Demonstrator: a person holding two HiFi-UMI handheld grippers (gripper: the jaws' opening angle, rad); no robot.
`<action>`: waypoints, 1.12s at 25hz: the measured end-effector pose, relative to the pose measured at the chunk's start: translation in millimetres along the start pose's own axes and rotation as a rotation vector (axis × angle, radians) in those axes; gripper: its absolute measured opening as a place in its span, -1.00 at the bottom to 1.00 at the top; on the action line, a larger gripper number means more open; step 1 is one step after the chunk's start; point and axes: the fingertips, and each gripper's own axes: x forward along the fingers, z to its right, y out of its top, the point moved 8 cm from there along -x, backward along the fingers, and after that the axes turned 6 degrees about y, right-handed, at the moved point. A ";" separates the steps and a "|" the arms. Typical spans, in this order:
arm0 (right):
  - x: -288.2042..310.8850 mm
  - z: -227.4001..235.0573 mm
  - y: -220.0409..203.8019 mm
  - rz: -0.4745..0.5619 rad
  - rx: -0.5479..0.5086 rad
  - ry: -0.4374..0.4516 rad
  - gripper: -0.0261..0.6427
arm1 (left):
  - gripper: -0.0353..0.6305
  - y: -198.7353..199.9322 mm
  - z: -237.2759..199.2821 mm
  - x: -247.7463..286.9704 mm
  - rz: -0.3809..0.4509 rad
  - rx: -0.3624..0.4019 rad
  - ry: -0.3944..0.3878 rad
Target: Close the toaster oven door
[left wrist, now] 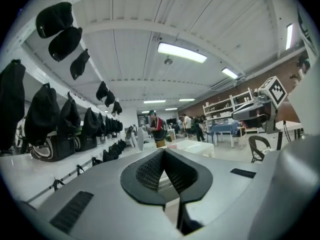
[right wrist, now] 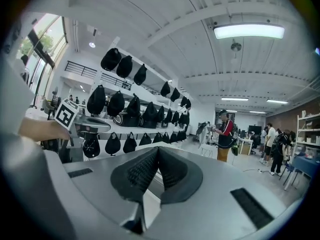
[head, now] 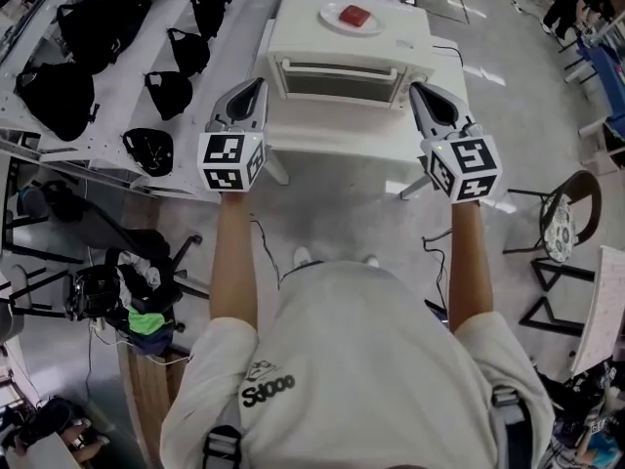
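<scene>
I hold my left gripper (head: 256, 86) and my right gripper (head: 418, 90) up in front of me, one at each side of the toaster oven (head: 337, 42). The jaws of both are pressed together with nothing between them. The oven stands on the white table (head: 332, 147) with its door (head: 337, 81) shut against its front (a plate (head: 332, 22) bearing something red (head: 355, 15) sits on top).

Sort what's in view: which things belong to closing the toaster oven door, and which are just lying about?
Belongs to the job: toaster oven, its door (looks closed), left gripper, right gripper, both shut and empty.
Lying about: plate with a red item on top of the oven, black bags, chair.
</scene>
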 end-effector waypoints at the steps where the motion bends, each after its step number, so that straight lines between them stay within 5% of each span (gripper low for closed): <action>1: -0.7 -1.7 3.9 0.008 -0.010 0.005 -0.90 | -0.84 7.3 1.2 -5.1 0.016 0.011 0.001; 12: -0.5 -18.1 29.4 0.057 -0.058 0.038 -0.90 | -0.84 55.1 13.2 -35.5 0.085 0.098 -0.038; 28: 2.1 -20.3 22.5 0.035 -0.045 0.022 -0.90 | -0.84 54.1 17.9 -33.1 0.073 0.111 -0.080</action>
